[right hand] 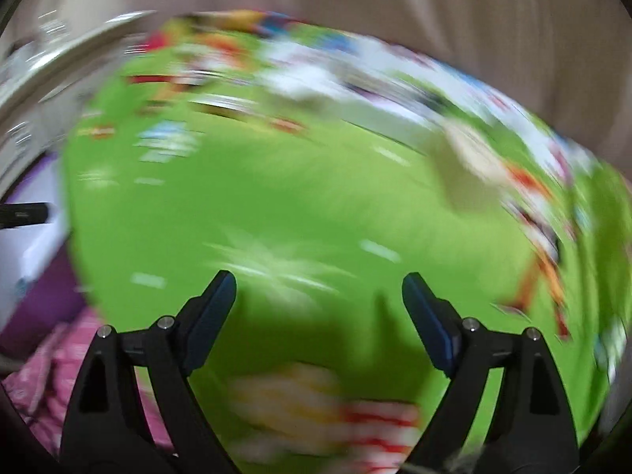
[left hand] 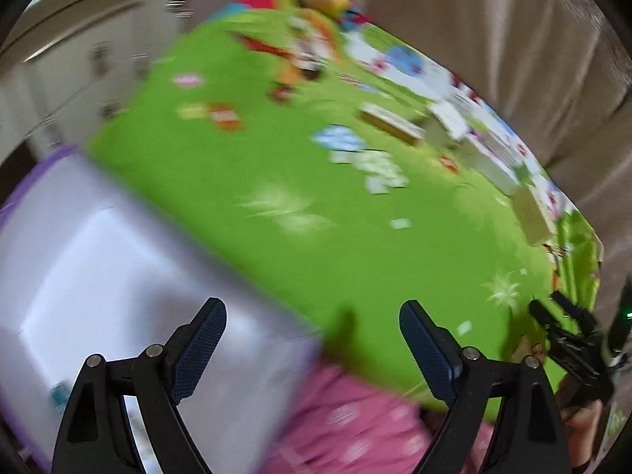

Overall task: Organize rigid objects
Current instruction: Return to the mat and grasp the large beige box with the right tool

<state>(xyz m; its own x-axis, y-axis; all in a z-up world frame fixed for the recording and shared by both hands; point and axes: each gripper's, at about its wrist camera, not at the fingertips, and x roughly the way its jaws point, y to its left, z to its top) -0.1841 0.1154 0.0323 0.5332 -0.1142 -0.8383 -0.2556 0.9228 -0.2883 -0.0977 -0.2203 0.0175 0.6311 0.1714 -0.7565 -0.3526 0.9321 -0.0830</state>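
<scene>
green play mat (left hand: 300, 181) fills both views, and both pictures are strongly blurred, so you must choose the next target with care. your left gripper (left hand: 312, 339) has its jaws wide apart with nothing between them; it hangs over the corner of the white bin with purple edge (left hand: 91, 260), at the left of the mat. your right gripper (right hand: 319, 304) is also spread wide and holds nothing, above bare mat. the rigid objects to sort, small boxes and cards (left hand: 399, 122), lie in a loose group near the far right edge of the mat, well apart from the bin. i judge that you are between two pickups. slow down before you reach, let the view become sharp, and take one box at its narrow sides. keep the two grippers apart, because the right one (left hand: 568, 335) shows close at the edge of the left view.
</scene>
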